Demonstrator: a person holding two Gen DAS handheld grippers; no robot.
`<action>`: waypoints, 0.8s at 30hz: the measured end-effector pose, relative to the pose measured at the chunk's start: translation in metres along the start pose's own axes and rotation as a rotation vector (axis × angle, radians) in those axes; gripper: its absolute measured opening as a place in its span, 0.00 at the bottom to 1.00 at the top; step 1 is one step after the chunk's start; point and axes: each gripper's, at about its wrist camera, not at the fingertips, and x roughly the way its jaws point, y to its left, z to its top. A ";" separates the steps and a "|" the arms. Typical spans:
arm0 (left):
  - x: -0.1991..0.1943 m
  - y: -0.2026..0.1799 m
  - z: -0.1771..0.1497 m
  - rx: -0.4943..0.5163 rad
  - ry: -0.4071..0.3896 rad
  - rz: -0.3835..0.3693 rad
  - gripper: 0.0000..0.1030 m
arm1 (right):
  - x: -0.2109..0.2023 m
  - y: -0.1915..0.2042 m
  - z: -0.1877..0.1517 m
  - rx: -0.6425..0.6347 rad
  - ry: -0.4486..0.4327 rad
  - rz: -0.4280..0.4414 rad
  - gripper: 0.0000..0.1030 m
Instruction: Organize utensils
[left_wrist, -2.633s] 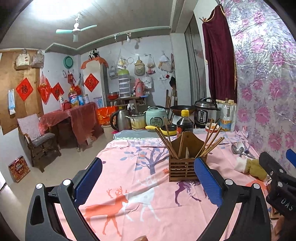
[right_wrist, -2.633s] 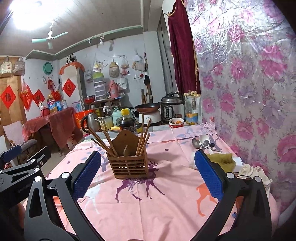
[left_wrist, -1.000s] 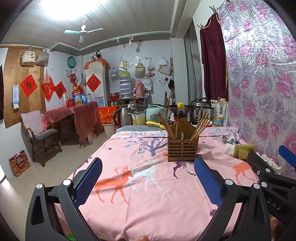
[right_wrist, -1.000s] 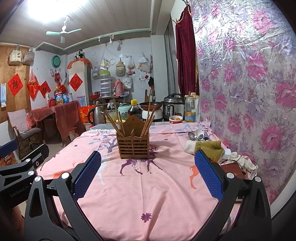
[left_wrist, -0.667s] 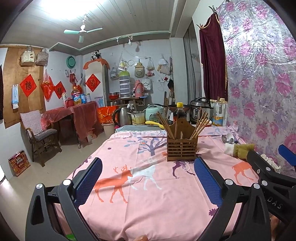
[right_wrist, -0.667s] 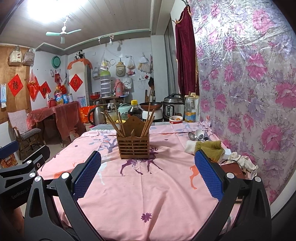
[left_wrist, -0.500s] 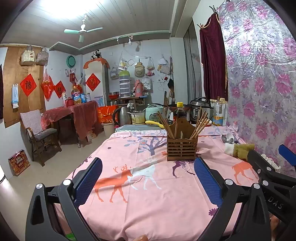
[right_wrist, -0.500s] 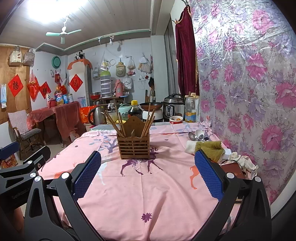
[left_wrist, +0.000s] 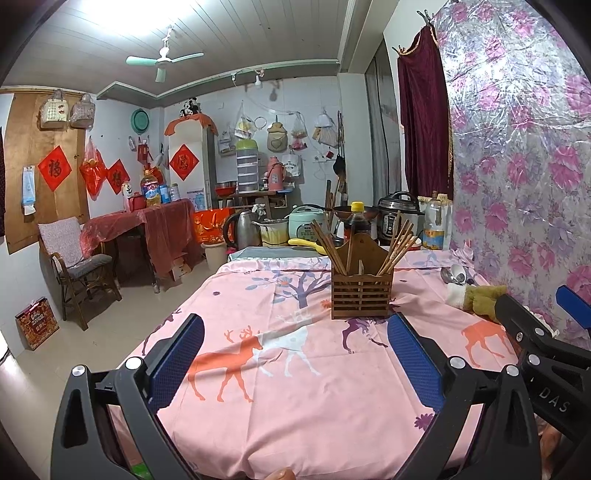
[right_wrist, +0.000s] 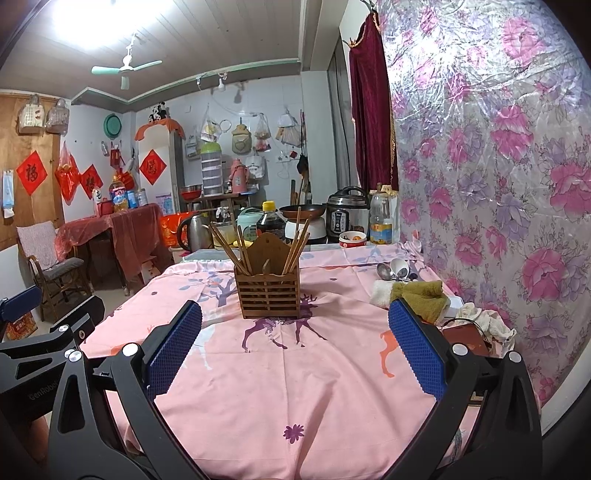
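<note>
On the pink deer-print tablecloth (left_wrist: 295, 369), toward the far middle of the table, stands a slatted wooden utensil holder (left_wrist: 361, 295), upright. Chopsticks (left_wrist: 397, 246) lean out of it in two bundles, one fanning left, one fanning right; a peaked wooden back panel rises between them. Exact count of sticks not readable.

Left gripper (left_wrist: 295, 360): jaws spread wide, blue pads facing each other, nothing between them. It hovers over the near edge of the cloth, well apart from the holder, which sits beyond its right pad (left_wrist: 413, 363).

Right gripper (right_wrist: 294, 349): jaws likewise spread wide, empty, also over the near part of the cloth. Holder appears roughly centred between its pads, farther back. Each gripper shows at the edge of the other's view.

Far right of the table, close to the floral wall covering (right_wrist: 498, 166): metal spoons (right_wrist: 392, 270) lying on the cloth, bowls toward the holder. Just nearer than the spoons, a white and olive folded cloth (right_wrist: 413, 293). Spoons and holder are well apart.

Beyond the table's far end: dark bottle with yellow cap (right_wrist: 271, 221), kettle (right_wrist: 194, 232), pressure cooker (right_wrist: 347, 218), pan (right_wrist: 302, 210).
</note>
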 end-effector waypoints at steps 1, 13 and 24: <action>0.000 0.000 0.000 0.001 0.000 0.000 0.95 | 0.000 0.000 0.000 0.000 0.000 0.000 0.94; -0.001 0.000 0.000 0.000 -0.001 0.001 0.95 | -0.001 0.002 0.000 0.001 -0.001 -0.001 0.94; 0.000 -0.001 0.000 -0.002 0.004 -0.006 0.95 | -0.001 0.002 0.000 0.002 0.000 -0.001 0.94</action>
